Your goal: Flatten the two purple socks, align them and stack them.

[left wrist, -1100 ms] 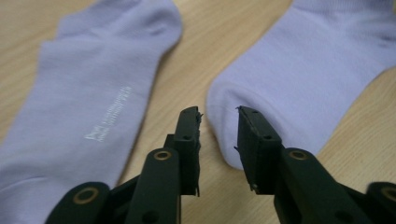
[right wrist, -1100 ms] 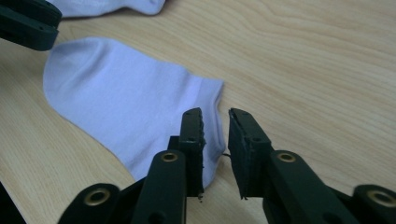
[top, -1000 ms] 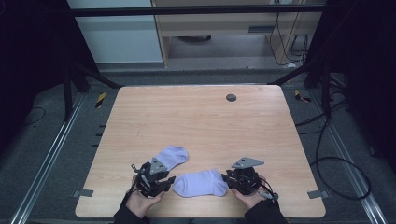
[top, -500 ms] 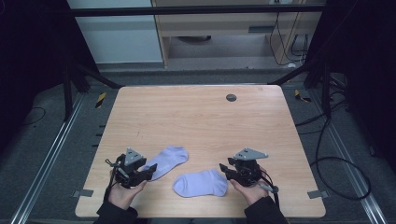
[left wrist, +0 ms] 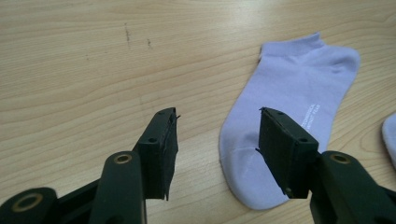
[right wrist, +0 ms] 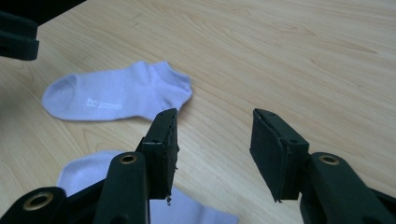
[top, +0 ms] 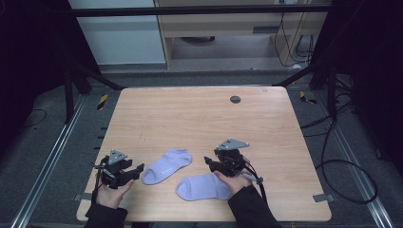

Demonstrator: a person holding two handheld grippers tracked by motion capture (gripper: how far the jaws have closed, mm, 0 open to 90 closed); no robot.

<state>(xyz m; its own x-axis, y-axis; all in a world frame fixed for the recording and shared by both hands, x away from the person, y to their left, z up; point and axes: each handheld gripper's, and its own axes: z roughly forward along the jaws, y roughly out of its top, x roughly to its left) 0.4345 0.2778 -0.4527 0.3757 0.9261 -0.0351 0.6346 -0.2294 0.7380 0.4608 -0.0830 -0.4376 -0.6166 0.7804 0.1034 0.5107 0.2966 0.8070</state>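
While the high view gives me the whole wooden counter [top: 199, 118] with both hands at its near edge, I need the two gripper views for the close detail. From above I see my left claw [top: 138, 169] low at the left, pointing toward the toe of the far sock [top: 166, 165], and my right claw [top: 209, 162] hanging above the cuff end of the near sock [top: 203, 187]. The two socks lie near each other without touching, the far one slanted up to the right, the near one lying almost level just below it. A small dark disc [top: 235, 99] sits far up the counter, well apart from everything.

The left gripper view adds what the high view cannot: the left claw [left wrist: 217, 140] stands fairly wide with nothing between its pads, its jaws having just been opening. The far sock [left wrist: 289, 121] lies flat beyond and partly behind the right-hand jaw, and I can read a short line of small white print along its side, though not the words. A corner of the near sock [left wrist: 390, 137] peeks in at the right edge.

The right gripper view shows the right claw [right wrist: 212, 149] likewise parted and empty, jaws just been opening, bare wood between them. The near sock [right wrist: 88, 175] lies under the left-hand jaw; the far sock [right wrist: 116, 98] rests beyond.

Both socks are pale lilac ankle socks, flat and smooth
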